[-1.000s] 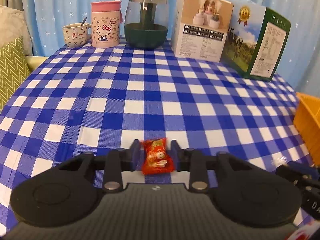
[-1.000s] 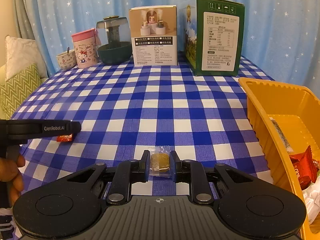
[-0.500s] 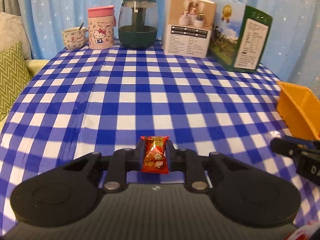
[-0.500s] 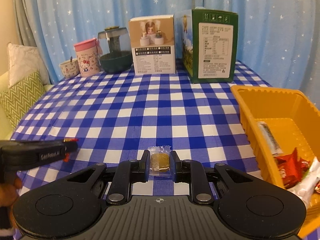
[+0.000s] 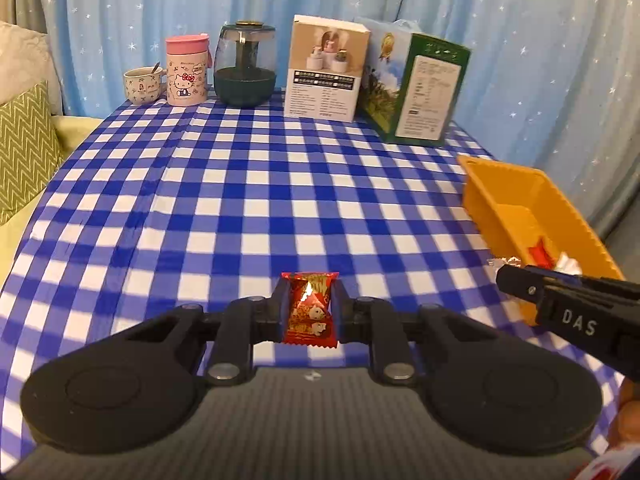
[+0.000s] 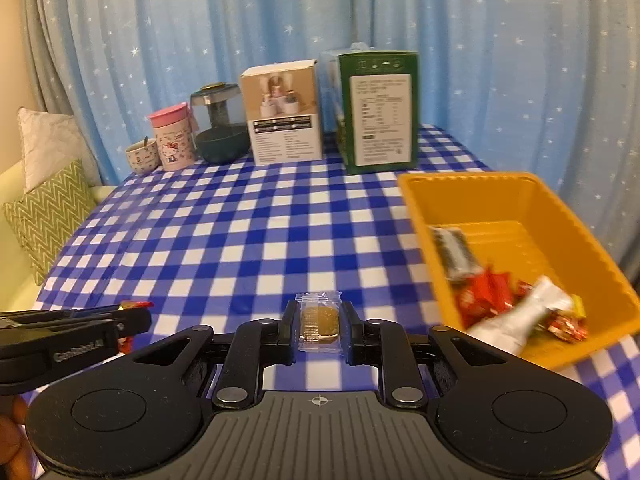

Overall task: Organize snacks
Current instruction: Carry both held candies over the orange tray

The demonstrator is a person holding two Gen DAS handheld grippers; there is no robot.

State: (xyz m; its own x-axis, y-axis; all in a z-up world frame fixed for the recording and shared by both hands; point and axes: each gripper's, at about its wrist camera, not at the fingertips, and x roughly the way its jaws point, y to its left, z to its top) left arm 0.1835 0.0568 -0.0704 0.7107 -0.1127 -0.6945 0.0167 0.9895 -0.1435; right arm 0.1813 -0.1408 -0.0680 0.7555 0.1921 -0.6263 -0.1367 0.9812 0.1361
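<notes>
Lifted clear of blue-checked tablecloth point(image 5: 248, 200) since earlier: left gripper point(image 5: 309, 307) clamping red foil candy point(image 5: 310, 308), right gripper point(image 6: 319, 322) clenching clear-wrapped biscuit point(image 6: 319, 322); carry over ribbed orange plastic bin point(image 6: 500, 196), then release, likely next.

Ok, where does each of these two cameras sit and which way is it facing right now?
Left wrist view: on the left hand-held gripper, looking forward and down across the checked tablecloth; its fingers clamp a red snack packet; the right hand-held gripper's tip enters from the right.
Right wrist view: on the right hand-held gripper, facing the same way, clamping a clear-wrapped biscuit; the other hand-held gripper and fingertips of a hand show at left.
Shared: yellow bin, green box, Hello Kitty cup.
</notes>
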